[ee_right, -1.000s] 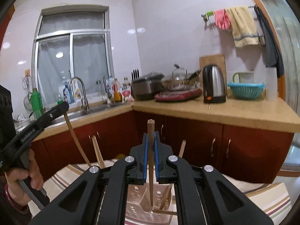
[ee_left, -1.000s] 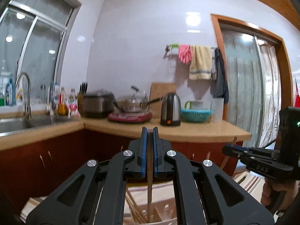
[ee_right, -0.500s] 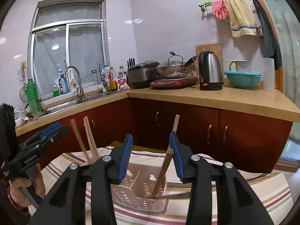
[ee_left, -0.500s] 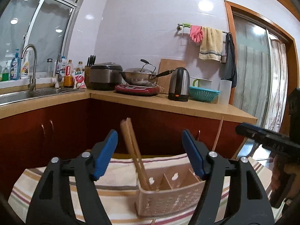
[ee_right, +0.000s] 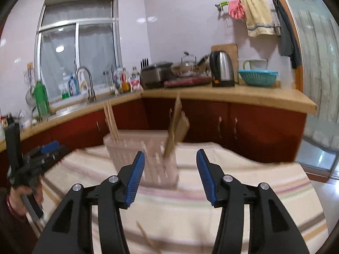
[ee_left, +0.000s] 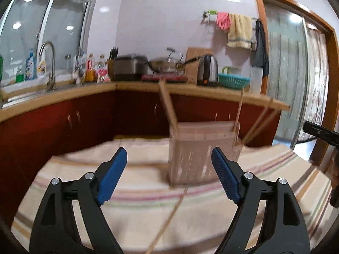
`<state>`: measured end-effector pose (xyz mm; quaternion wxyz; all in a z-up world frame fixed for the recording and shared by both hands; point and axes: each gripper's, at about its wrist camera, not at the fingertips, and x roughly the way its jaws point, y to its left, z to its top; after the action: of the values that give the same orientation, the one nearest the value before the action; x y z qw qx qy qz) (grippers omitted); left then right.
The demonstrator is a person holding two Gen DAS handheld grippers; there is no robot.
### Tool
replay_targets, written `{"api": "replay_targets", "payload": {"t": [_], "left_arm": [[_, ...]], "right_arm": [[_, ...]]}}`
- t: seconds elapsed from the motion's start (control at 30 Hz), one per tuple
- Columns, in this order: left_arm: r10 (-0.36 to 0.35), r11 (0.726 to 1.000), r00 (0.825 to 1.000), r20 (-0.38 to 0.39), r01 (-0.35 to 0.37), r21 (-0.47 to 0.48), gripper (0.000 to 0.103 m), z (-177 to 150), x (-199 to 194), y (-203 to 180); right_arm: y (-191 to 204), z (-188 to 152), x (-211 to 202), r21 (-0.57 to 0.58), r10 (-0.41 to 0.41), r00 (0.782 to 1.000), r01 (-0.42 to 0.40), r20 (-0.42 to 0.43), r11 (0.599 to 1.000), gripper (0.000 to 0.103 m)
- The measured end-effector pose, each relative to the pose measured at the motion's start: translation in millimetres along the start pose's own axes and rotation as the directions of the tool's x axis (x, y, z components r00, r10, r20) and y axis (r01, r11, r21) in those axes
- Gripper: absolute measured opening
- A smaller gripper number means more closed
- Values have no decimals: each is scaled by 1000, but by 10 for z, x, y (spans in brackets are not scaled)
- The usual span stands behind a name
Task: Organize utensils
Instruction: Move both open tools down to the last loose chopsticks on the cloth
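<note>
both claws hang level over the striped cloth point(ee_left: 135, 192), each pointing at the pale plastic basket point(ee_left: 197, 158) that stands upright on it. the left claw point(ee_left: 169, 175) has its blue-padded fingers point(ee_left: 112, 175) spread wide with nothing between them, the basket showing in the gap just right of centre and some way ahead. the right claw point(ee_right: 170, 176) is spread too, though less widely, and the basket point(ee_right: 146, 160) sits ahead between its tips, apart from them. in the left view two chopsticks point(ee_left: 168, 108) lean together out of the basket's near left corner, a single stick point(ee_left: 238, 112) rises from the right corner, and two more point(ee_left: 260, 122) slant out to the right behind it. from the right view a pair of sticks point(ee_right: 111, 121) stands at the left end and a blurred wooden bundle point(ee_right: 177, 127) tilts out of the right end; the blur makes it hard to say how many pieces that is. one loose chopstick point(ee_left: 169, 218) lies on the cloth running from the basket's base toward the left claw, and another loose one point(ee_right: 146, 238) shows low in the right view. the left claw point(ee_right: 38, 154) appears at the left edge there, gripped from below by a hand point(ee_right: 23, 199).
</note>
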<state>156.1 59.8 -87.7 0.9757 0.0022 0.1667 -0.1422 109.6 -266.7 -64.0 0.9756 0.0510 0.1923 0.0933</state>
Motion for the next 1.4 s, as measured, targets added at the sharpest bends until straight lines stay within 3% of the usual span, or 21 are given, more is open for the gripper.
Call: {"api": "replay_targets", "payload": {"t": [0.27,0.53,0.7,0.87,1.17,1.4], "left_arm": [[73,996,987,-143,-81,-49,80,-685,-264,188],[123,991,973,-193,-130,-25,80,-937,-431,210],[136,989,967,-213,-145,-26,80,-996,-452,226],[141,988,963,-230,-151,-27,80,-1020,-427,255],[142,988,952,-270,-153,-21,80,-1047,-327,328],[86,992,921,-381,-114,-53,78,-1116,-87,420]], "right_arm": [[-295,-973,-277,57,-20,984,30,-175,998,50],[-420,-1552,-316,93,-31,953,61,-303,994,42],[-352,-1643,-311,27,-82,940,96,-332,995,34],[-276,-1680,-343,15,-83,937,93,-340,996,9],[257,-1532,48,-40,-5,927,-11,-375,999,7],[376,-1477,111,-44,22,924,-42,-382,998,7]]}}
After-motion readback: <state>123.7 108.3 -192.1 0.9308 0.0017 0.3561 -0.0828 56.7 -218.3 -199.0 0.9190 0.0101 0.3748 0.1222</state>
